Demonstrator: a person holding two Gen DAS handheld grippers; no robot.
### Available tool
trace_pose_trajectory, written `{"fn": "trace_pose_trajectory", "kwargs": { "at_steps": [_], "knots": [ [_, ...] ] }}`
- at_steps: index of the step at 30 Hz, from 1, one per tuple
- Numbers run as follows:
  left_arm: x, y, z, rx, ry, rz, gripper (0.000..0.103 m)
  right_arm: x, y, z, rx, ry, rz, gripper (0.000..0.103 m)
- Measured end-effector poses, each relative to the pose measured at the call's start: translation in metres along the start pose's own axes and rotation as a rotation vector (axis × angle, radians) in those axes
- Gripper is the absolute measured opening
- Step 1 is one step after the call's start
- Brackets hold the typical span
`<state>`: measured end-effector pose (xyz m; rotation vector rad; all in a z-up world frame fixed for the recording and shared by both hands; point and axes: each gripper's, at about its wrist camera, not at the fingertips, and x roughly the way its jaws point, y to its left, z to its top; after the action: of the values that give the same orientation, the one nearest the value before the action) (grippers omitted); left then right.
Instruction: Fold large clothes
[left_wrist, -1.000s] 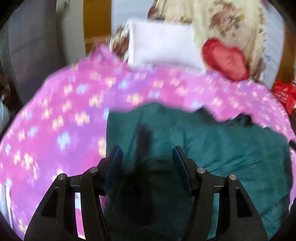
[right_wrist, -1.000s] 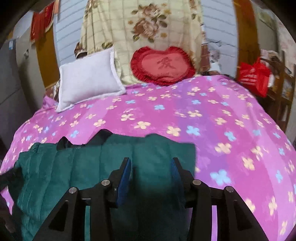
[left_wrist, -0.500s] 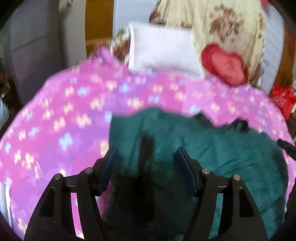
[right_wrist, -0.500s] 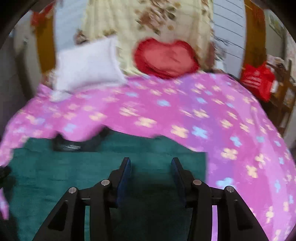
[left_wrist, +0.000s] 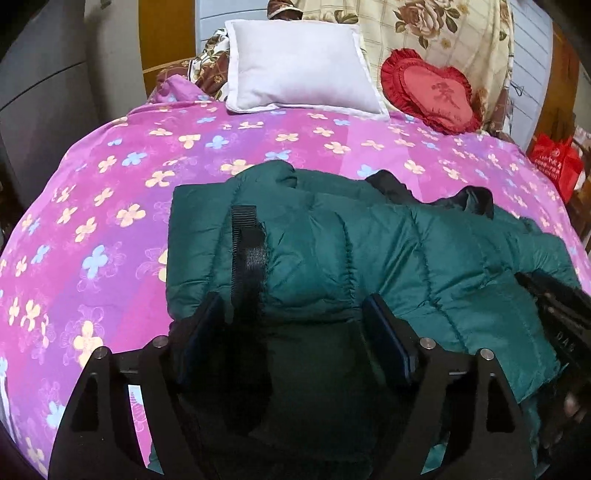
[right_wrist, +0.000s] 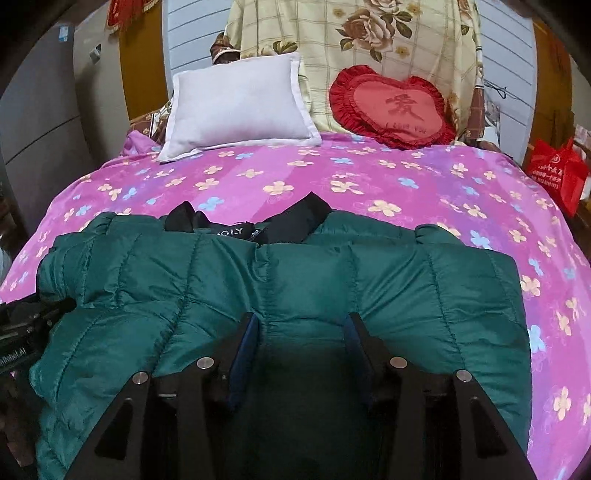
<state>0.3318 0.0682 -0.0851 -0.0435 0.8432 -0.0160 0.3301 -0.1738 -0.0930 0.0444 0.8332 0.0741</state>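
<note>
Green puffer jacket (right_wrist: 295, 280): flat on floral pink bedspread (right_wrist: 406, 184). Left gripper (left_wrist: 295, 317), right gripper (right_wrist: 301, 328): both spread wide above jacket's near edge, gripping nothing.

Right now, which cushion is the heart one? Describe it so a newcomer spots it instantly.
Start at the bed with the pink floral bedspread and look to its far end, where two cushions lean against a cream rose-print blanket. The heart cushion sits to the right of the white pillow. It alone is red and heart-shaped, with a ruffled edge and a Chinese character in the middle.
</note>
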Motion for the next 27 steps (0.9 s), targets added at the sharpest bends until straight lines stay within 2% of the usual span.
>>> {"fn": "trace_pose_trajectory", "kwargs": {
  "at_steps": [5,8,10,13,14,16,18,20,23,26,27],
  "knots": [
    [0.003,0.004,-0.001,-0.032,0.009,-0.032,0.082,-0.001,-0.001,0.0,0.009,-0.009,0.012,0.049],
    [-0.003,0.003,0.0,-0.031,-0.009,-0.018,0.081,-0.005,-0.001,0.001,0.007,-0.011,0.005,0.049],
    [-0.02,-0.002,0.004,-0.03,-0.053,-0.011,0.081,-0.02,-0.003,0.002,0.03,-0.034,0.011,0.049],
    [-0.051,-0.016,0.007,0.005,-0.154,-0.068,0.081,-0.049,-0.004,-0.002,0.058,-0.063,0.042,0.049],
    [-0.056,-0.021,0.006,0.019,-0.163,-0.092,0.081,-0.057,-0.003,-0.004,0.054,-0.058,0.032,0.049],
    [-0.057,-0.032,0.004,0.04,-0.136,-0.159,0.081,-0.071,-0.001,-0.012,0.032,-0.057,0.023,0.053],
    [-0.049,-0.039,-0.003,0.046,-0.092,-0.178,0.081,-0.076,-0.002,-0.019,0.022,-0.048,-0.002,0.062],
    [-0.037,-0.047,-0.011,0.056,-0.037,-0.175,0.081,-0.077,-0.005,-0.028,0.029,-0.044,-0.017,0.063],
    [-0.029,-0.058,-0.018,0.139,-0.034,-0.119,0.082,-0.061,-0.01,-0.036,0.037,0.009,0.0,0.065],
    [-0.024,-0.058,-0.022,0.16,-0.033,-0.104,0.084,-0.055,-0.009,-0.043,0.026,0.023,0.003,0.071],
    [-0.022,-0.057,-0.022,0.158,-0.03,-0.106,0.084,-0.055,-0.009,-0.044,0.028,0.022,0.003,0.075]
  ]
}}
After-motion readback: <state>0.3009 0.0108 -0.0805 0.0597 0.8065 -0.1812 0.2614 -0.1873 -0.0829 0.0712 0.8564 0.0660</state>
